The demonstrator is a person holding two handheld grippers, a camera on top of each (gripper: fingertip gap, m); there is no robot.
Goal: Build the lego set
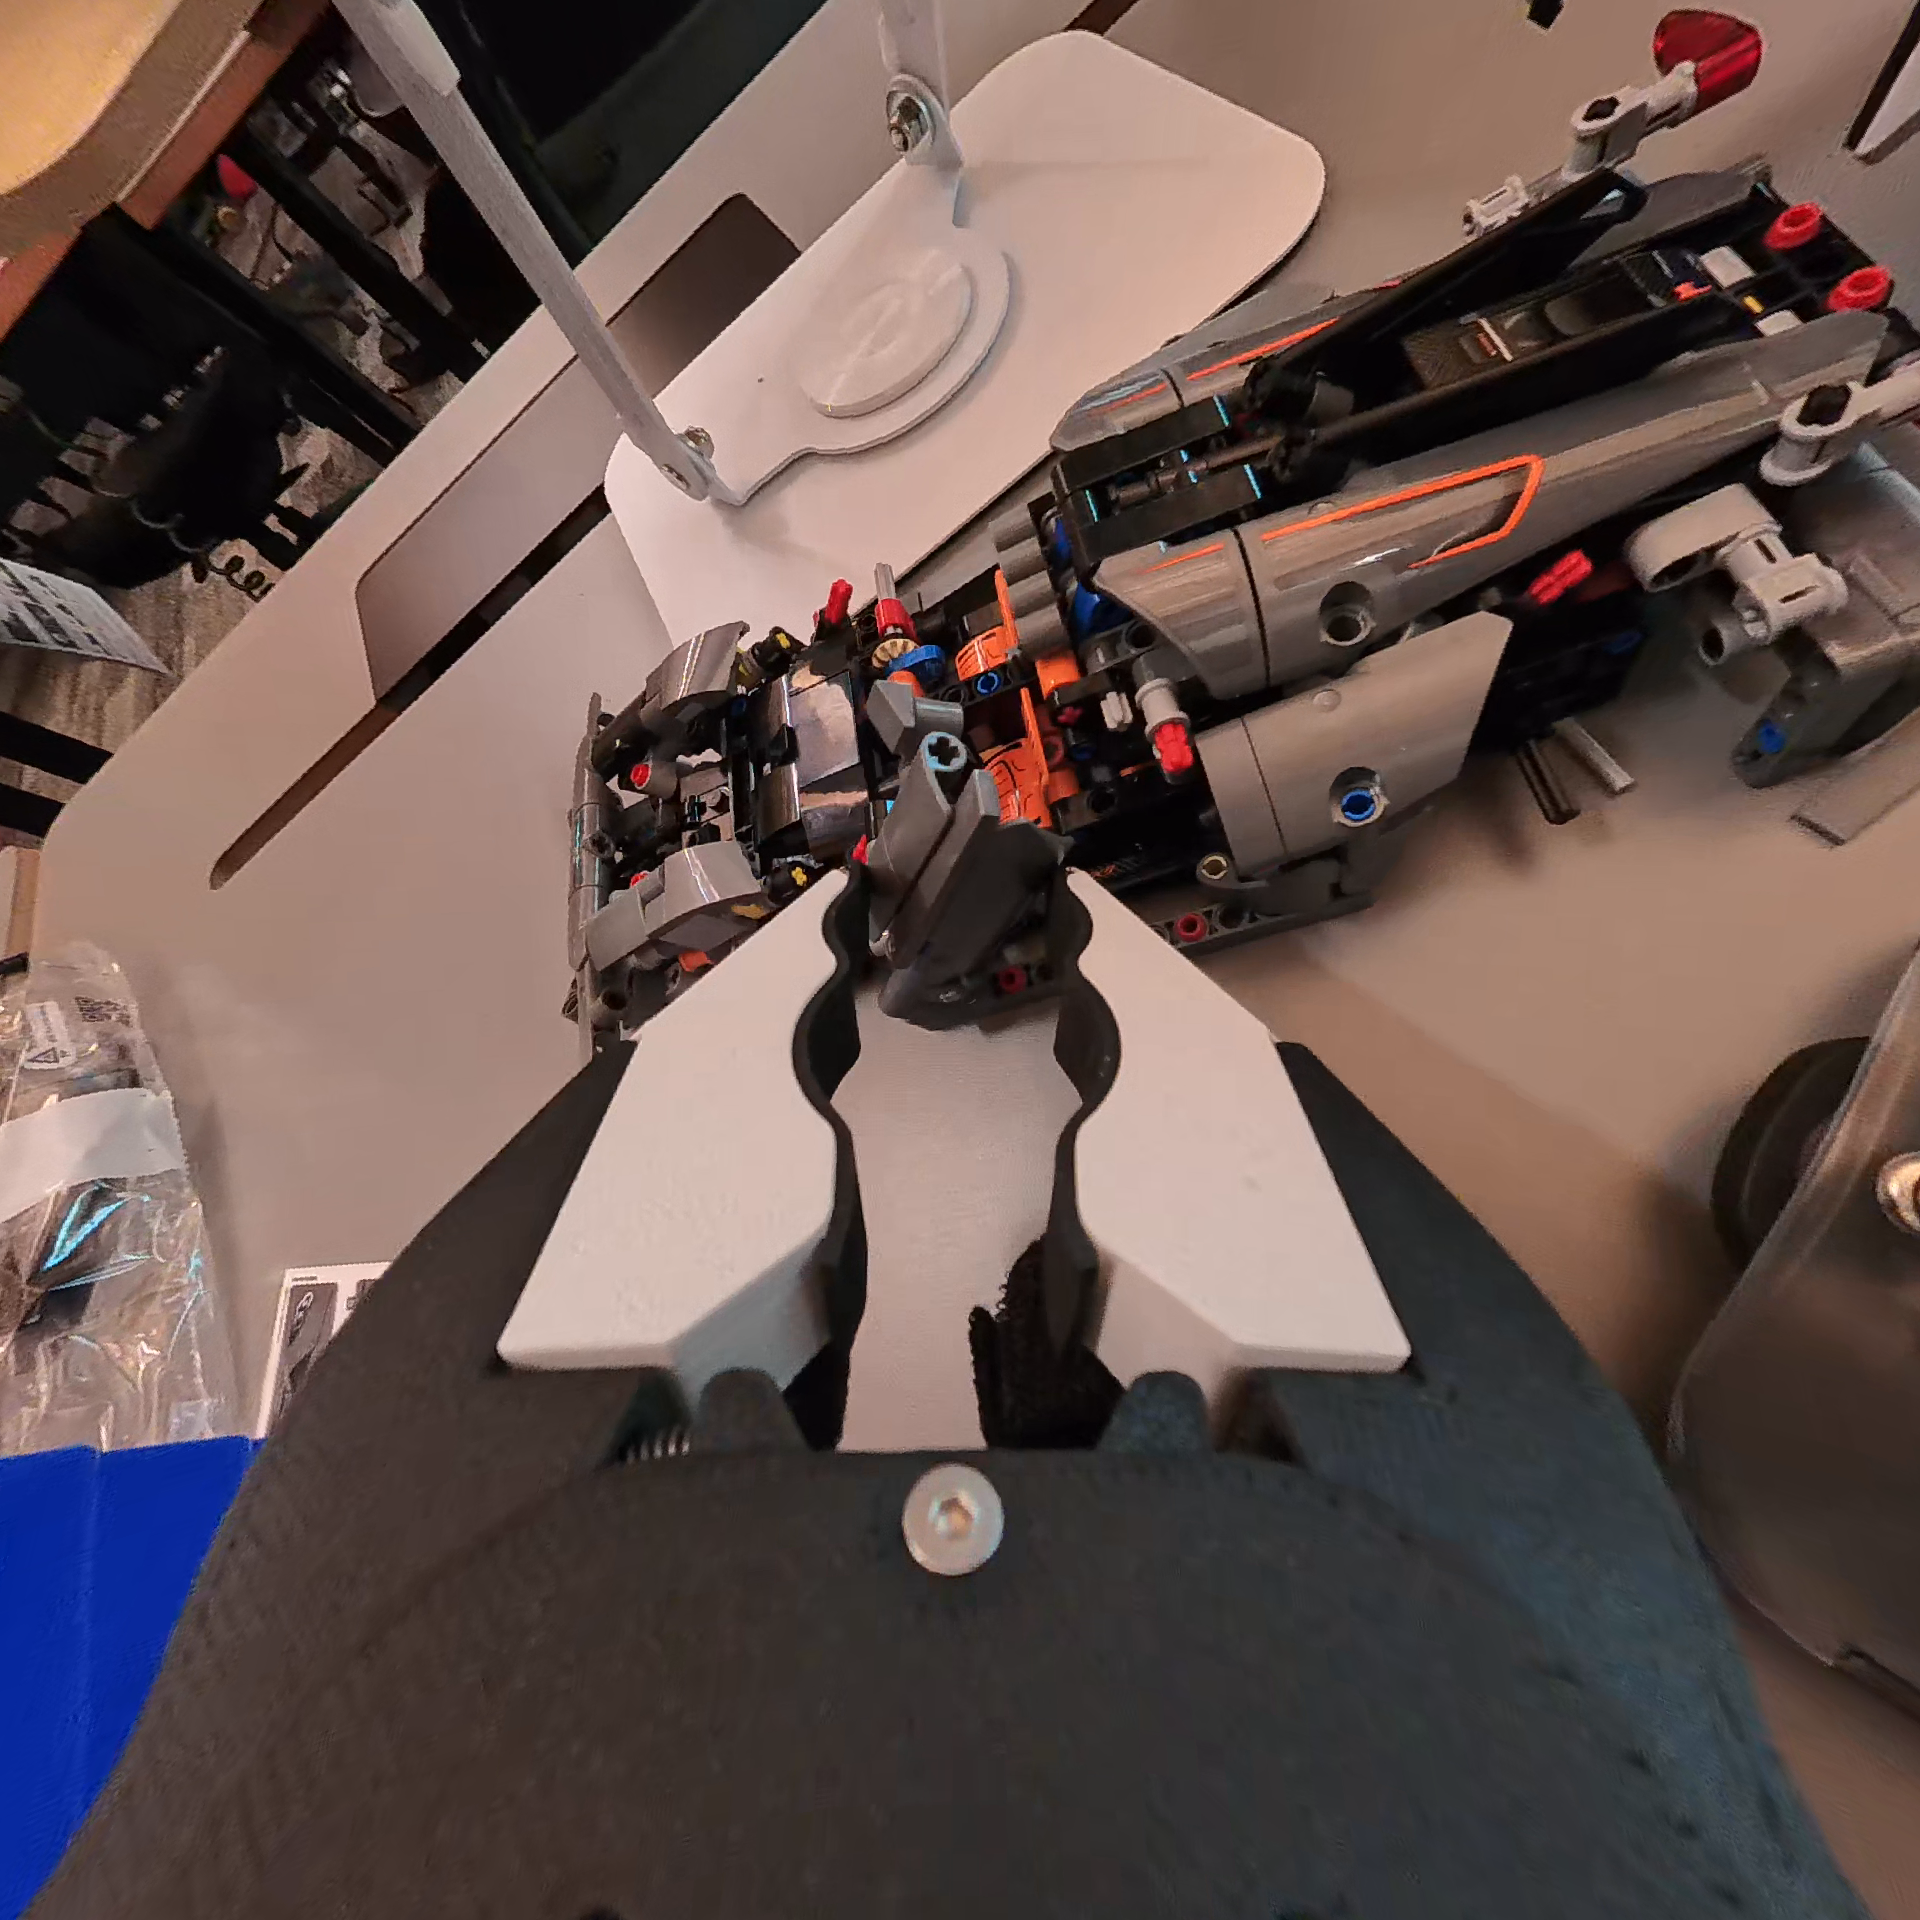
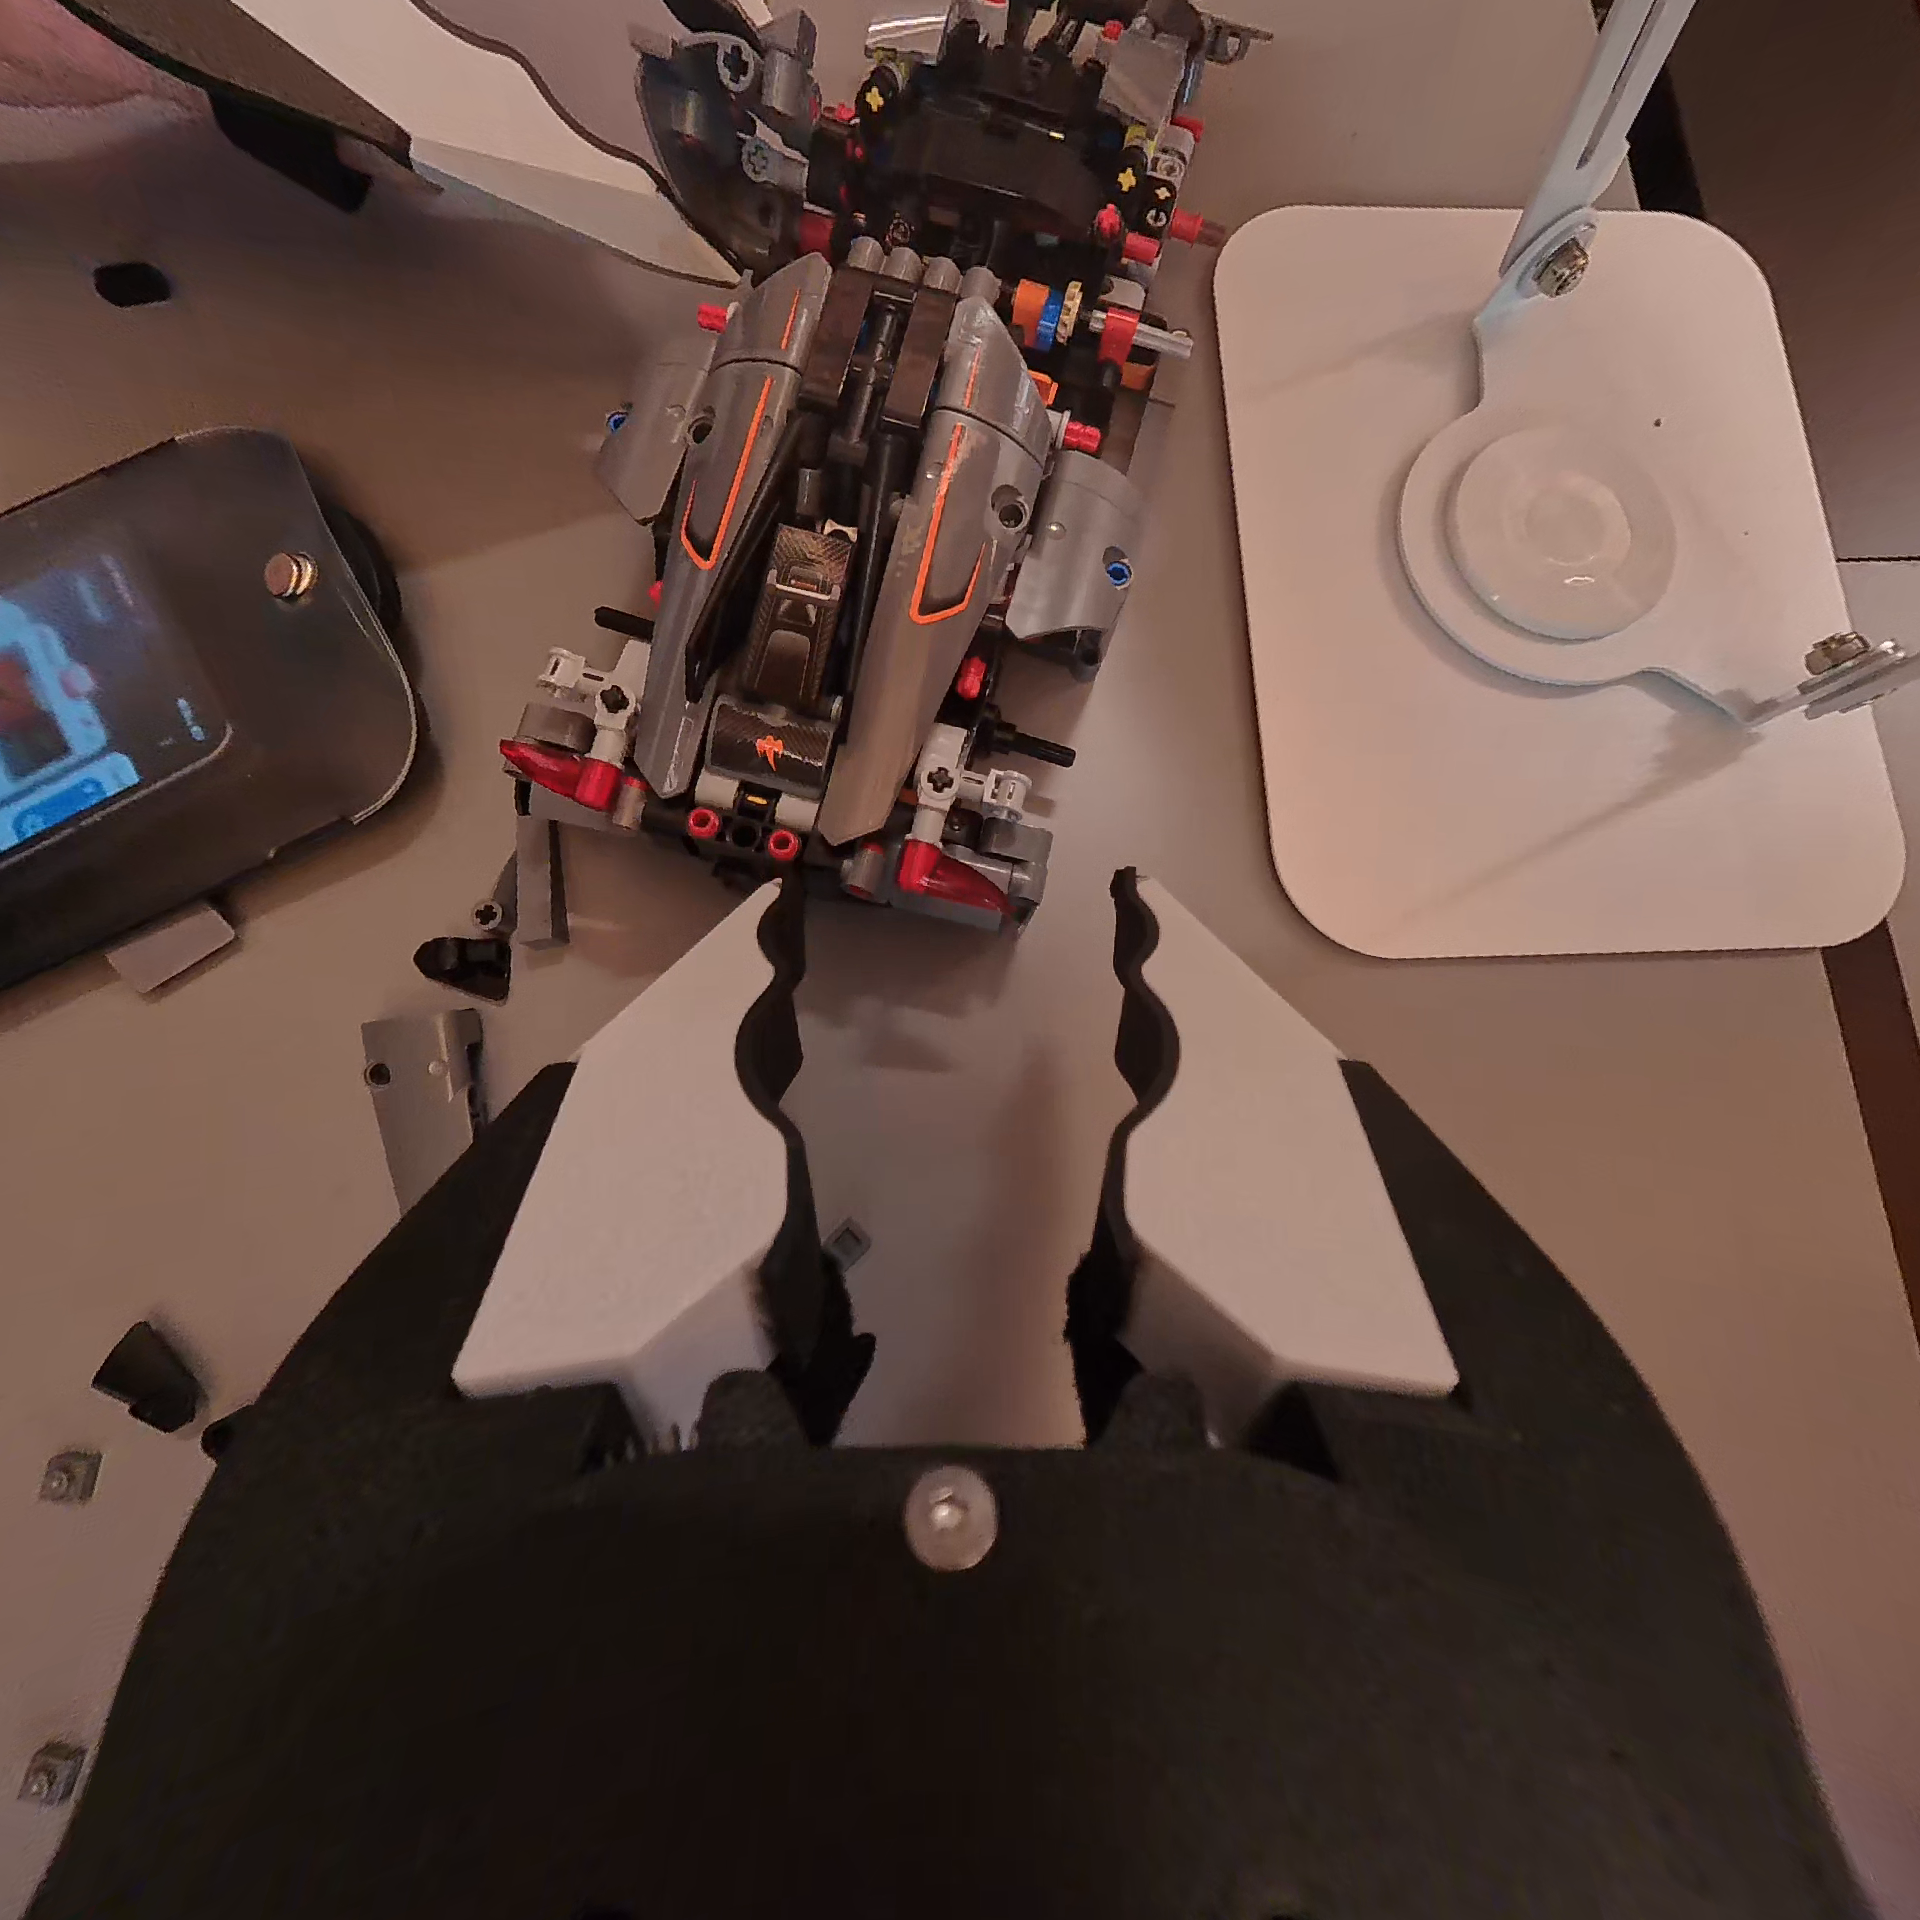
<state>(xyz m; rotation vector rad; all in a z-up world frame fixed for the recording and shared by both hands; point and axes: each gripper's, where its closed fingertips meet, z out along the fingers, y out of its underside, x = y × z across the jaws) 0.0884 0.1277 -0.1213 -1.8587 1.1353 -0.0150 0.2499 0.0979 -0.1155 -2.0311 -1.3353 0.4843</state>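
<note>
A grey, black and orange lego car (image 1: 1299,582) lies across the table, its front end toward the left. My left gripper (image 1: 961,904) is shut on a dark grey lego sub-assembly (image 1: 951,862) with a light blue axle hole, held against the car's near side by the orange interior. In the right wrist view the same car (image 2: 862,499) points away, its rear with red tail pieces nearest. My right gripper (image 2: 951,894) is open and empty, just behind the car's rear.
A white stand base (image 2: 1538,582) with metal arms sits right of the car. A phone on a mount (image 2: 156,686) is at the left. Loose grey and black pieces (image 2: 457,966) lie near it. Plastic parts bags (image 1: 83,1195) and a blue box (image 1: 94,1621) are at left.
</note>
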